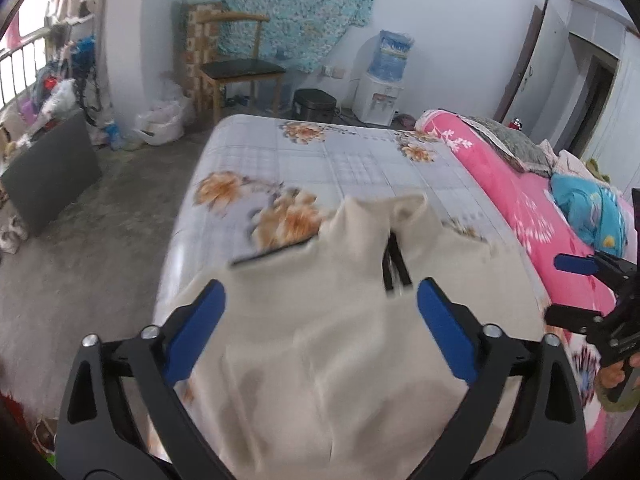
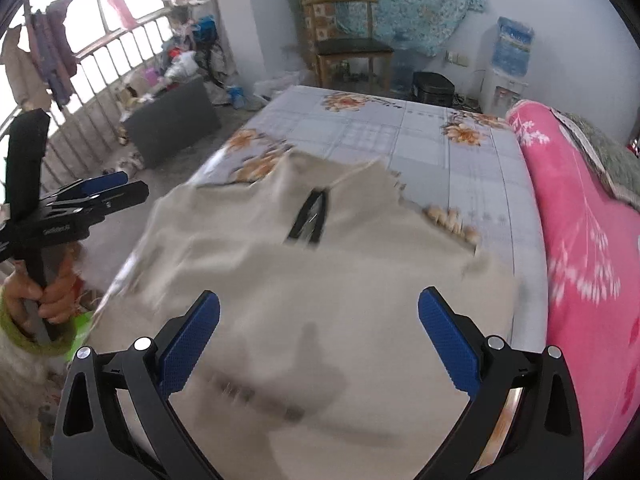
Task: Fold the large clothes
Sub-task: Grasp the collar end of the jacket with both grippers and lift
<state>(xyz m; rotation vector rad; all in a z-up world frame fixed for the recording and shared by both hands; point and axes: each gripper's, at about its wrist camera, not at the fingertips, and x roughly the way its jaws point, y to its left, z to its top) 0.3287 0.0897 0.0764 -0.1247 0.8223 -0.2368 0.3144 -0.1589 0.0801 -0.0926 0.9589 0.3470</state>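
A cream garment (image 1: 312, 360) (image 2: 304, 272) lies spread on the bed, its collar end with a short black zipper (image 1: 396, 264) (image 2: 310, 216) pointing away from me. My left gripper (image 1: 320, 286) hovers over the near part of the cloth, blue pads wide apart and nothing between them. In the right wrist view the left gripper (image 2: 134, 184) shows at the left edge, held by a hand. My right gripper (image 2: 320, 294) is also open above the garment, gripping nothing. It appears at the right edge of the left wrist view as the right gripper (image 1: 556, 288).
The bed has a grey checked sheet with orange flowers (image 1: 340, 152) (image 2: 400, 128). A rolled pink quilt (image 1: 520, 200) (image 2: 580, 220) lines its right side. Beyond the bed stand a wooden chair (image 1: 240, 68), a water dispenser (image 1: 380, 92) and a dark board (image 1: 52, 172) on the floor.
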